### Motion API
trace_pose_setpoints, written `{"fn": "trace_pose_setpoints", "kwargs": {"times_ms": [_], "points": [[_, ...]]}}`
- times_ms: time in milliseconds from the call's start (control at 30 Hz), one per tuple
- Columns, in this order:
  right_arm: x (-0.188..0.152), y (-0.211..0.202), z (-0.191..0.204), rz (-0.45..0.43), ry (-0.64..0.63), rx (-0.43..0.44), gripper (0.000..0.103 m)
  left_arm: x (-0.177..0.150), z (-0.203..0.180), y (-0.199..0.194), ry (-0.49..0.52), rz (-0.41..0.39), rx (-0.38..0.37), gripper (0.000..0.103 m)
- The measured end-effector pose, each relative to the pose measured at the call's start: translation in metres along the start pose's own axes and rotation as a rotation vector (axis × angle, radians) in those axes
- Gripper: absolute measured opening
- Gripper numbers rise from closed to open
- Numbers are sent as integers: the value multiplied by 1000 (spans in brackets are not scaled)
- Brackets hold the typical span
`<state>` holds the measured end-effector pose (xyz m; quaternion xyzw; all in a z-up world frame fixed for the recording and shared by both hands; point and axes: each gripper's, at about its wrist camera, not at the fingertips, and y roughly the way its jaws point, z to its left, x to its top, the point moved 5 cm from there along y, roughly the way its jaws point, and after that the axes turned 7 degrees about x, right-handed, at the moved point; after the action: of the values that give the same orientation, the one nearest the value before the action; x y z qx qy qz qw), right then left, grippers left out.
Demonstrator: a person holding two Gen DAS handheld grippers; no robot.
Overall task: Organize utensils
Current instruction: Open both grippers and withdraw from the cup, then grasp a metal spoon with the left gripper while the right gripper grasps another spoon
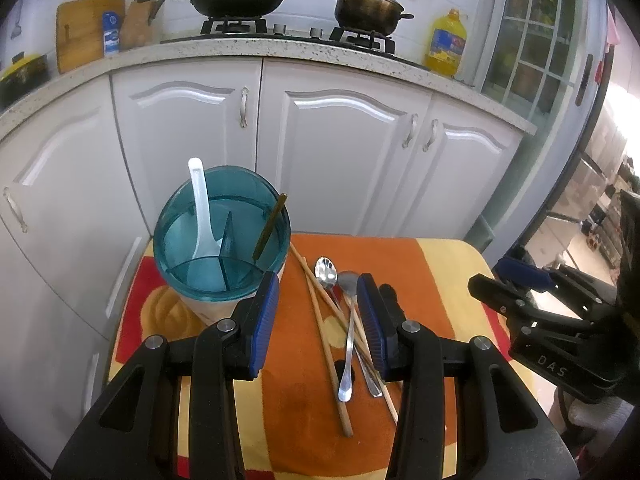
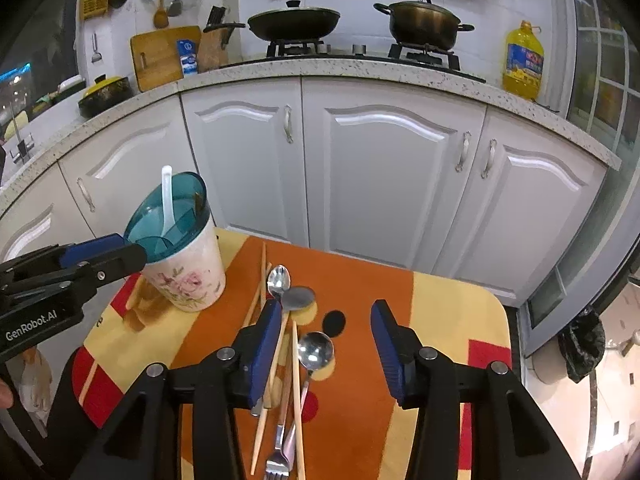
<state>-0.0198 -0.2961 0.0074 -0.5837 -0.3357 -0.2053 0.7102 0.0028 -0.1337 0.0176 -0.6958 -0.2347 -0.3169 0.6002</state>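
Observation:
A floral utensil holder [image 2: 188, 272] with a teal divided top [image 1: 222, 236] stands at the table's back left. A white spoon [image 1: 198, 208] and one brown chopstick [image 1: 270, 228] stand in it. Loose wooden chopsticks [image 1: 320, 320], metal spoons [image 1: 325, 270] and a fork [image 2: 278, 460] lie heaped mid-table. My left gripper [image 1: 318, 320] is open above the heap, its left pad beside the holder. My right gripper [image 2: 328, 344] is open over a round metal spoon [image 2: 316, 350], gripping nothing.
The small table has an orange, yellow and red cloth [image 2: 440, 320], bare on its right half. White cabinet doors [image 2: 384, 184] stand close behind it, under a counter with a wok [image 2: 294, 20], a pot [image 2: 424, 24] and an oil bottle [image 2: 523, 60].

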Motion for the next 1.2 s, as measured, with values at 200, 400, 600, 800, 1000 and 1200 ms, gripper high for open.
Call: {"fn": "trace_pose_setpoints", "kwargs": {"times_ms": [200, 400, 600, 800, 1000, 1200], "points": [[-3, 2, 0, 12, -4, -2, 46, -3, -3, 4, 4, 15, 0, 39], [-6, 6, -1, 25, 0, -1, 47, -6, -3, 6, 4, 25, -2, 39], [-13, 11, -12, 46, 35, 23, 55, -14, -1, 13, 21, 49, -3, 39], [-30, 27, -31, 76, 158, 135, 55, -33, -1, 30, 39, 107, -8, 39], [-42, 52, -39, 105, 227, 195, 44, -48, -14, 46, 76, 157, -25, 39], [-48, 79, -43, 141, 274, 269, 39, -53, -28, 64, 100, 192, -37, 39]]}}
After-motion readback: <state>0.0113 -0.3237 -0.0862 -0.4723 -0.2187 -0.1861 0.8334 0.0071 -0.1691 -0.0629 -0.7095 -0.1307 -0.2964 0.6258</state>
